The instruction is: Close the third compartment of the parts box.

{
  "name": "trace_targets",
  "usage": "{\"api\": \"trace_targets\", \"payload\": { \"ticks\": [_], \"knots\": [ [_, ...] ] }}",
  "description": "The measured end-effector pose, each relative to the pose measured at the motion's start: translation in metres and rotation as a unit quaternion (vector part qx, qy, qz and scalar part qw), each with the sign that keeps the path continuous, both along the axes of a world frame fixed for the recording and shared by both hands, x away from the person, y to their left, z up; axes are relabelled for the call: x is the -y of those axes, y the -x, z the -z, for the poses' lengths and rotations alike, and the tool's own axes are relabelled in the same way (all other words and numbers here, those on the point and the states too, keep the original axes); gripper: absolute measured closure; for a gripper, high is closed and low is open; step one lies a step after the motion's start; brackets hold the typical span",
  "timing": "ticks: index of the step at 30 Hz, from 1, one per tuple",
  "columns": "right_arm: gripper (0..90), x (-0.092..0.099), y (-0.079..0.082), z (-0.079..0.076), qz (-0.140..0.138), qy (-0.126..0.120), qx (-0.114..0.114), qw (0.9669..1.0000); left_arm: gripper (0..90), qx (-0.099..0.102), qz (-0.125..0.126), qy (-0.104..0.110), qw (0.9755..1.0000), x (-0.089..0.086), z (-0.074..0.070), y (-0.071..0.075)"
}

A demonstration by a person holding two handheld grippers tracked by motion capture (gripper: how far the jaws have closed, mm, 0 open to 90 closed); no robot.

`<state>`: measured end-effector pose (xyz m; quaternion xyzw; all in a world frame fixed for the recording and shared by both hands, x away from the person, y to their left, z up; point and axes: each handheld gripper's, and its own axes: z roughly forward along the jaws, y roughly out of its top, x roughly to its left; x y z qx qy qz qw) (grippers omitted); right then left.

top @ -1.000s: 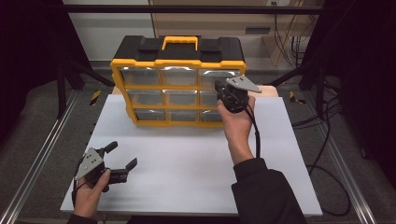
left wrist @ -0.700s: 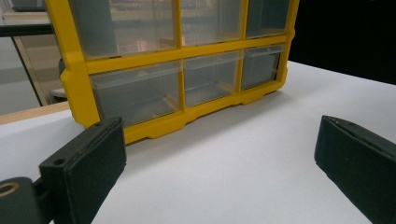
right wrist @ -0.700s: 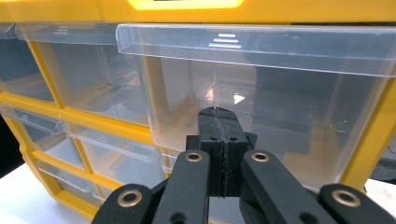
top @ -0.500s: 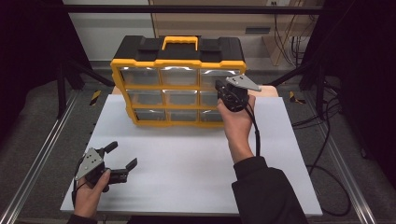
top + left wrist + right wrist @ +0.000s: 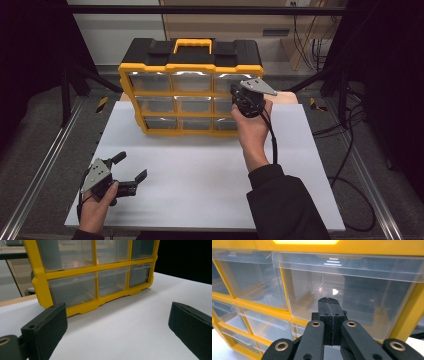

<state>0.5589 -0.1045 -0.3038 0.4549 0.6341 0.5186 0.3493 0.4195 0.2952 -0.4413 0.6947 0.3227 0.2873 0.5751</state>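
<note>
1. The organiser (image 5: pixel 190 90) stands upright at the far edge of the white table (image 5: pixel 200 180), its clear drawers facing the person; the drawer in hand is the top right one (image 5: pixel 352 297), just under the yellow frame (image 5: pixel 387 250)
2. The right gripper (image 5: pixel 329 302) has its jaws pressed flat together with nothing between them, tips right at the clear front of that drawer; whether they touch it I cannot tell. In the high view it (image 5: pixel 248 100) sits level with the organiser's right column
3. Closed jaws cannot catch the pull lip (image 5: pixel 332 262) along the drawer's top edge, so the likely choice is either to push with the closed tips or to open them and hook the lip
4. If the drawer is to be seated, press squarely at mid-front, not at a corner, so it does not skew in its slot
5. If it is to be pulled, lift the tips to the lip, part them just enough to take the thin plastic, and draw straight back along the rails
6. The organiser is tall and looks light, with empty drawers; a hard push could tip or slide it. Keep force level and gentle
7. The left gripper (image 5: pixel 131 176) rests low at the near left of the table, jaws wide and empty, well apart from the organiser (image 5: pixel 95 272); it could brace the frame if the box shifts
</note>
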Motion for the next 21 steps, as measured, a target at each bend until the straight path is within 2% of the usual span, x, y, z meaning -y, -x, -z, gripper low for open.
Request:
{"api": "trace_targets", "payload": {
  "ticks": [14,21],
  "knots": [
    [90.0,0.0049,-0.01,-0.0019,0.003,-0.006,-0.008,0.9999,2.0,0.001,-0.002,-0.001,1.0,-0.0005,-0.0001,-0.0002],
    [90.0,0.0058,-0.0099,-0.002,0.0,-0.01,-0.01,0.9999,2.0,0.001,-0.002,-0.001,1.0,-0.0006,-0.0001,-0.0002]
  ]
}}
